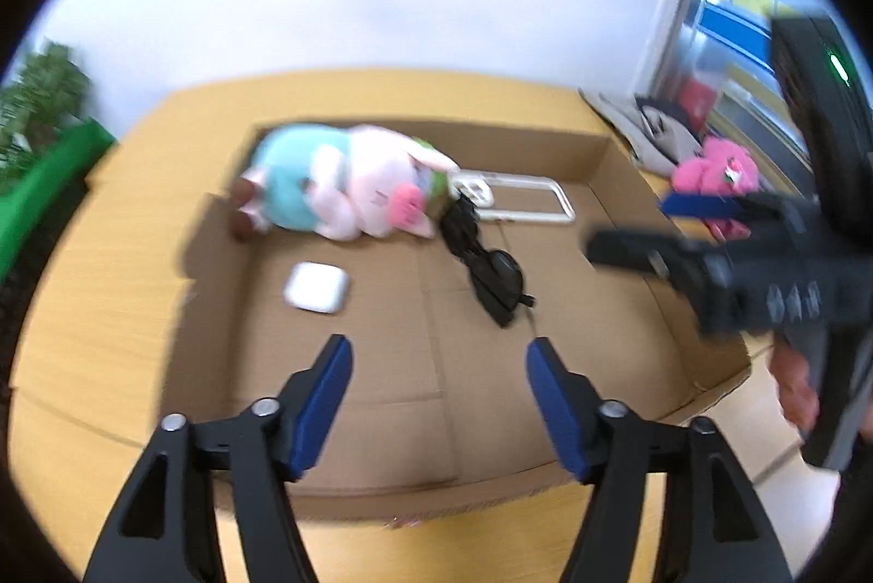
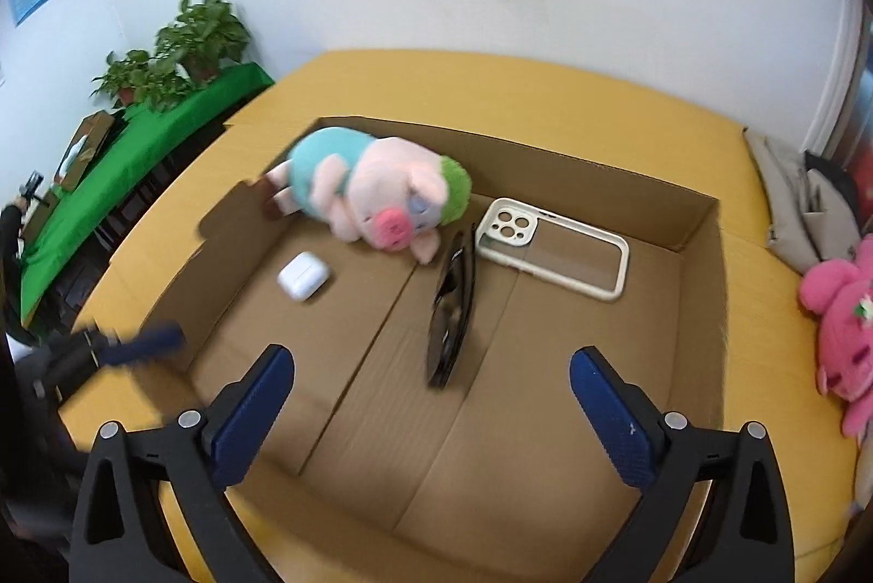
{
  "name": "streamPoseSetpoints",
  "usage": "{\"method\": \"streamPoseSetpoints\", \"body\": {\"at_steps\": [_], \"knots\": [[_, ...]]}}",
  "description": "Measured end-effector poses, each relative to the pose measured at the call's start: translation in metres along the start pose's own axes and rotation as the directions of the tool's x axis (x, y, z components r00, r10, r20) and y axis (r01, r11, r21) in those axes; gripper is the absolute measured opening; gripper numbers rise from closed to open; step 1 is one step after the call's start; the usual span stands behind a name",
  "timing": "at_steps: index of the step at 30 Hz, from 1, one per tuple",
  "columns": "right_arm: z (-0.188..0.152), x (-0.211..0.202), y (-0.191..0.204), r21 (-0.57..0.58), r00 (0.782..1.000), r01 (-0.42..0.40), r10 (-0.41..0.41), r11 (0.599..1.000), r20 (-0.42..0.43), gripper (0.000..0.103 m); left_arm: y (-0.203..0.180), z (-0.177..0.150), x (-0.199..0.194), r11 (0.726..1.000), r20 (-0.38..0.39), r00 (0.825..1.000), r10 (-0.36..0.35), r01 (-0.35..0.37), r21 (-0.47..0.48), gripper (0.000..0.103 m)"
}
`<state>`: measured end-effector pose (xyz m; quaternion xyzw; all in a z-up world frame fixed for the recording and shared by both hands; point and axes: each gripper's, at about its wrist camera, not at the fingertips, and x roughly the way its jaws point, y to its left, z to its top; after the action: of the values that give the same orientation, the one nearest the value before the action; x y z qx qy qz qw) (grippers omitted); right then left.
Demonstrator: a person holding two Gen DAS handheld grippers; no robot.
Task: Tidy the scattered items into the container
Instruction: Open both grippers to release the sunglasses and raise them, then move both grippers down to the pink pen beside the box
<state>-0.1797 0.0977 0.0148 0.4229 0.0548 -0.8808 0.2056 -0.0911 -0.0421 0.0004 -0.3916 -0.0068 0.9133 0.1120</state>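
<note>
My left gripper (image 1: 439,343) points steeply down, jaws apart with nothing between them. My right gripper (image 2: 431,359) tilts down the same way, jaws spread wider, also empty. In the left view the right gripper (image 1: 671,228) shows blurred at the right edge, with fingers (image 1: 794,386) wrapped on its handle. In the right view the left gripper (image 2: 142,343) blurs at the left.

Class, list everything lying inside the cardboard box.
Inside the cardboard box: a plush pig, a white earbud case, black sunglasses and a phone case. Whatever lies beneath the pig is hidden.
</note>
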Motion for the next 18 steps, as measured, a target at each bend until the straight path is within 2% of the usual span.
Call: {"method": "streamPoseSetpoints", "body": {"at_steps": [3,5,7,9,18], "knots": [[-0.029,-0.018,0.019,-0.009,0.998,0.022,-0.022,1.0,0.051,0.103,0.008,-0.013,-0.037,0.998,0.09,0.994,0.054,-0.051,-0.032,0.079],[-0.048,-0.026,0.029,0.006,0.995,0.061,-0.061,0.998,0.076,0.103,0.011,-0.019,-0.058,0.995,0.132,0.988,0.084,-0.077,-0.058,0.079],[-0.066,-0.034,0.037,0.022,0.987,0.117,-0.119,0.993,0.104,0.103,0.011,-0.021,-0.072,0.992,0.149,0.982,0.115,-0.107,-0.063,0.079],[-0.081,-0.044,0.043,0.037,0.983,0.132,-0.135,0.991,0.121,0.103,0.009,-0.024,-0.082,0.99,0.157,0.978,0.14,-0.133,-0.054,0.079],[-0.107,-0.074,0.051,0.057,0.97,0.178,-0.185,0.982,0.158,0.103,-0.003,-0.033,-0.085,0.995,0.163,0.981,0.104,-0.101,-0.028,0.079]]}}
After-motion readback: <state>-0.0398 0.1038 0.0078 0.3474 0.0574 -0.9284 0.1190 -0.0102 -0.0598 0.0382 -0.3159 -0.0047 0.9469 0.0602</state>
